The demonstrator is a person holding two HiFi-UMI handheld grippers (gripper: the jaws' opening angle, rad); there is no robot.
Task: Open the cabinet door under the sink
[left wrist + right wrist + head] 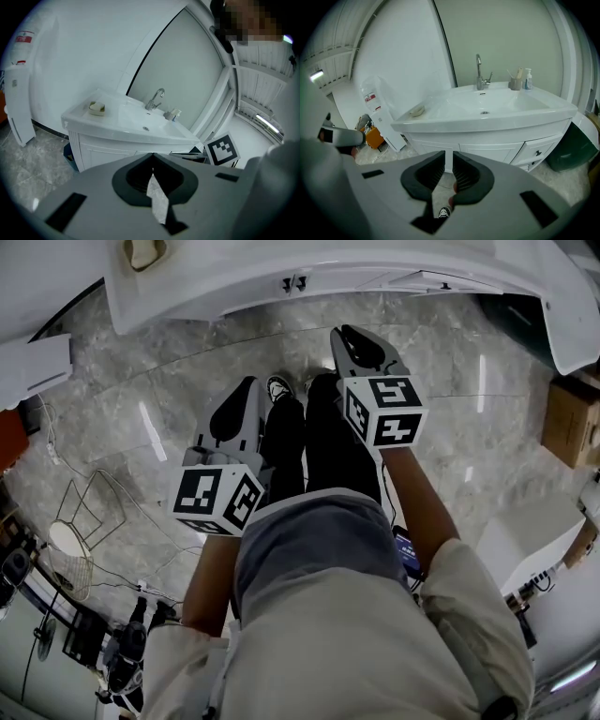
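Standing view before a white vanity. We hold both grippers out in front of the body, above the grey marble floor (159, 371) and well apart from the furniture. The left gripper (152, 155) has its fingers pressed together at the tips, with nothing between them; only a sliver of floor shows through the hollow behind the tips. The right gripper (446, 157) has its fingers (465, 172) parted by a narrow gap and holds nothing; through the gap we see the cabinet front and, lower down, a shoe (444, 212). The cabinet door (490, 152) lies beneath the sink (487, 105), directly ahead of the right gripper, and sits flush with the cabinet front. Small drawers with dark knobs (537, 153) stand to its right. On the basin top we note a faucet (479, 70), a soap dish (417, 111) at the left and a pump bottle (528, 78) at the right. In the head view the vanity runs along the upper edge, beyond both grippers
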